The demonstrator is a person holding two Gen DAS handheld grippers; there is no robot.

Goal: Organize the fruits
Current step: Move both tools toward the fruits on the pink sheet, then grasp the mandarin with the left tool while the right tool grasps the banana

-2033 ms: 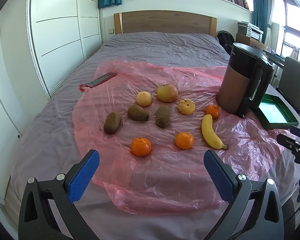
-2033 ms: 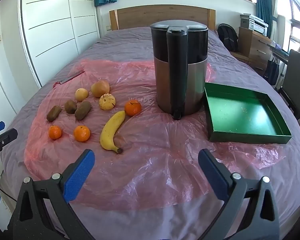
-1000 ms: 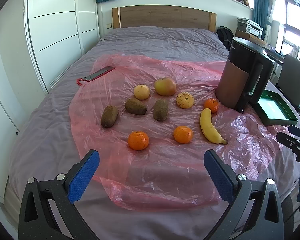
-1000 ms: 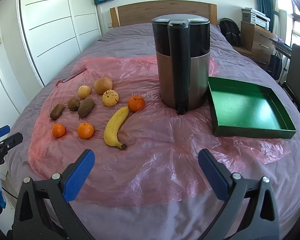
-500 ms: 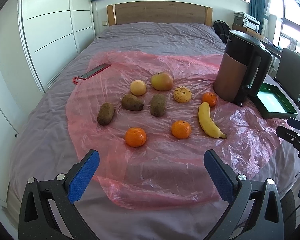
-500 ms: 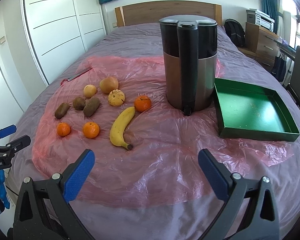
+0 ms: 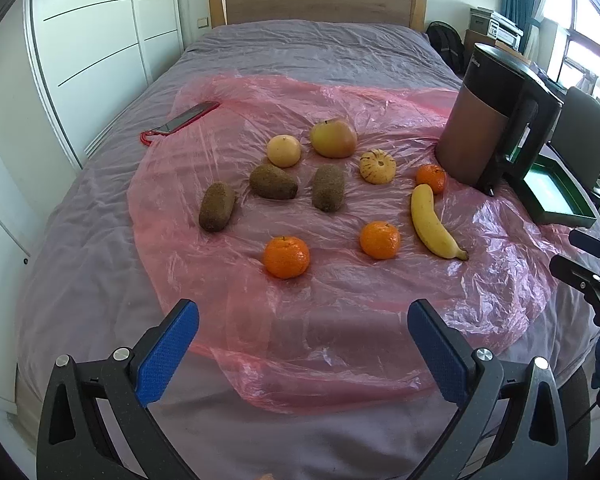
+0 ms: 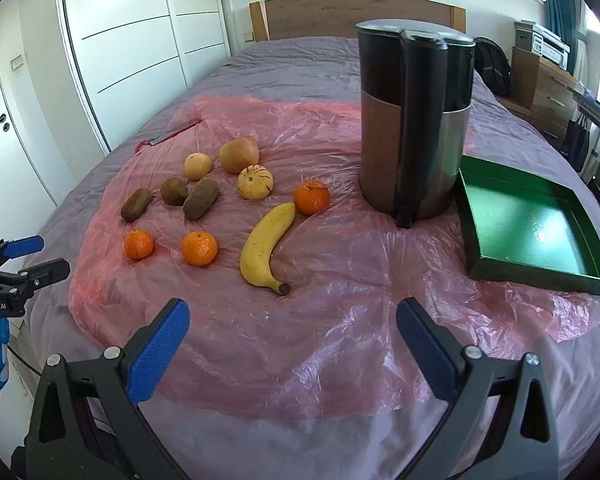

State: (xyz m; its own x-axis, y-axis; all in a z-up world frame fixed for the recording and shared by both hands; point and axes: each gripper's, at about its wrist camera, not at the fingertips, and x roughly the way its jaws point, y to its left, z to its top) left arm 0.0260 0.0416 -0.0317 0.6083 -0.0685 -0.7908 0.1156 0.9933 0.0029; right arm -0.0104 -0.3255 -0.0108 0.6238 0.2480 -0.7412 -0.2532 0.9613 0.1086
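Observation:
Fruit lies on a pink plastic sheet [image 7: 300, 320] on a bed: three tangerines [image 7: 286, 257] [image 7: 380, 239] [image 7: 431, 178], three kiwis [image 7: 217, 212], a banana [image 7: 434, 222] [image 8: 266, 246], an apple [image 7: 333, 138], a pale round fruit [image 7: 284, 150] and a striped yellow fruit [image 7: 377, 166]. An empty green tray [image 8: 528, 220] sits right of a kettle [image 8: 414, 120]. My left gripper [image 7: 300, 350] is open and empty, near the sheet's front edge. My right gripper [image 8: 290, 350] is open and empty, short of the banana.
A red-cased phone [image 7: 188, 117] lies at the sheet's far left edge. White wardrobe doors [image 7: 100, 40] stand left of the bed. A wooden headboard [image 7: 316, 0] is at the back. A chair [image 7: 584, 132] and a dresser [image 8: 540, 76] stand to the right.
Both grippers have drifted forward and lower toward the fruit, which now looks larger and nearer. Both stay open and empty. Nothing on the sheet has moved.

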